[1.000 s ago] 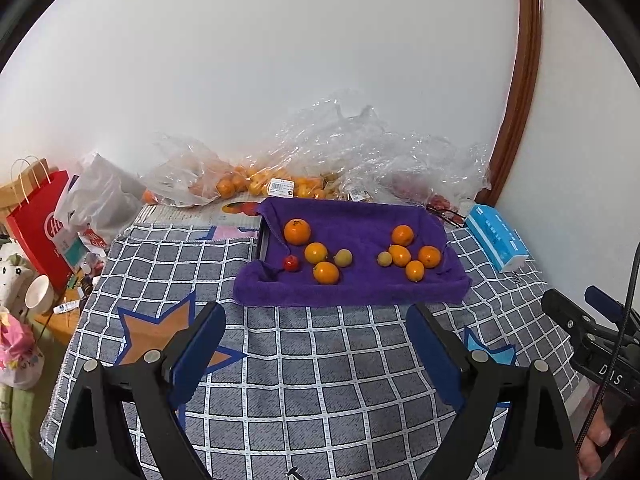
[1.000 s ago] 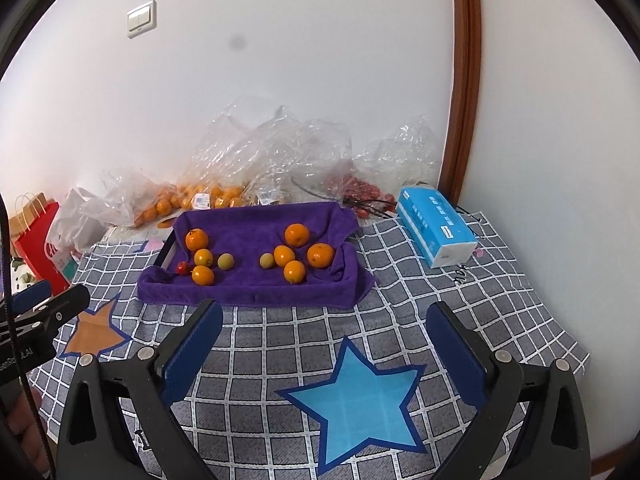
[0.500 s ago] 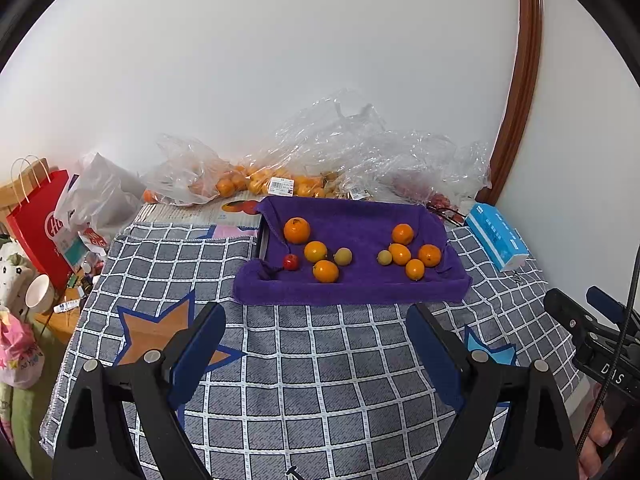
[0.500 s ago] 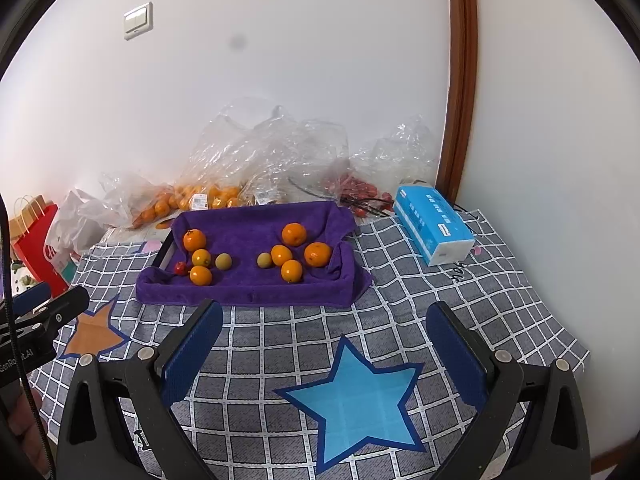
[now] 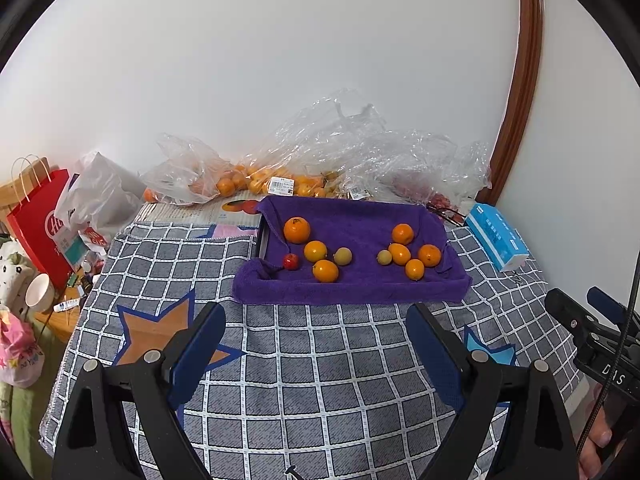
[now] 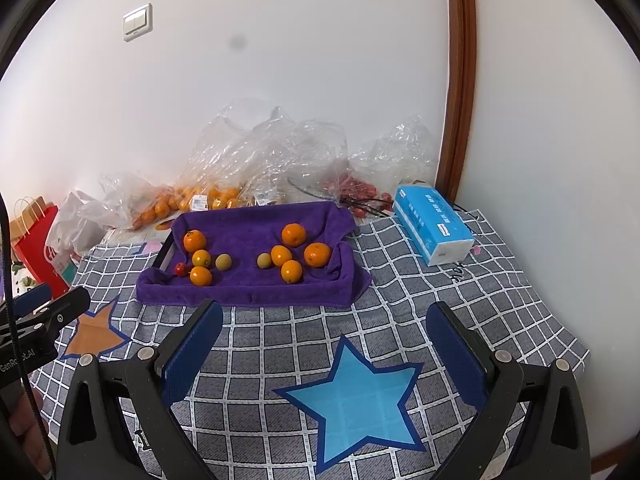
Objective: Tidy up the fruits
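Writing: white letters "D" and "S" on the right tongs' body at the right edge of the left wrist view; "GenRobot.AI" on the left tongs' body at the left edge of the right wrist view; print on the blue tissue pack too small to read.
Fruit count: ten pieces on the purple towel, in two groups of five.
Left group: three oranges, largest at the back, one small red fruit, one yellow-green fruit.
Right group: four oranges, one at the back, and one yellow-green fruit.
Towel: centre of both views, on the checked cloth with star patches covering the surface.
Left tongs: spread wide, holding nothing, lower frame, well short of the towel.
Right tongs: spread wide, holding nothing, lower frame, fruit well beyond the tips.
Background: clear plastic bags with more oranges against the wall; red paper bag, left edge.
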Motion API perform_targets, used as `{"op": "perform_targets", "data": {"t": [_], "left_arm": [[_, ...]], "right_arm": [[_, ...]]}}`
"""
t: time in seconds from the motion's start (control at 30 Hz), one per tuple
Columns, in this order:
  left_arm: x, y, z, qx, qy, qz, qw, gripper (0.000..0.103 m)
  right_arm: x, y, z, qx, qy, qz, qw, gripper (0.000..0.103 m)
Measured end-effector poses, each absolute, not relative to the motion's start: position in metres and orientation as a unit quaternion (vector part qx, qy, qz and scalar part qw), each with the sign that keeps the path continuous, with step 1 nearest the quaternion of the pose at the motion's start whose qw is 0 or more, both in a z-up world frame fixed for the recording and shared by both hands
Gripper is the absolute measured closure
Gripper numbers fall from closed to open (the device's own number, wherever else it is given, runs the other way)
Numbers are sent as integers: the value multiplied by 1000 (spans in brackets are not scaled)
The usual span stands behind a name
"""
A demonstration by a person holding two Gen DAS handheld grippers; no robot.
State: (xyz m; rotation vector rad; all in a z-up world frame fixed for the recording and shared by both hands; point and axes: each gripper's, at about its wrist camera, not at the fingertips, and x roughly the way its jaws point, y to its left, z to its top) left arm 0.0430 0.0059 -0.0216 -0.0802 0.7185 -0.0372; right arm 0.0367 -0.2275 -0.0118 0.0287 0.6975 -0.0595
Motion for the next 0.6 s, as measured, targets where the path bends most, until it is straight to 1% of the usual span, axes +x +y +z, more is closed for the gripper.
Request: {"op": "perform_targets", "data": {"t": [0.6], "left_arm": [[43,6,-21,-40,353,-19,935,11]], "right_arm": [[36,-228,-11,15,341,-30,940,3]]}}
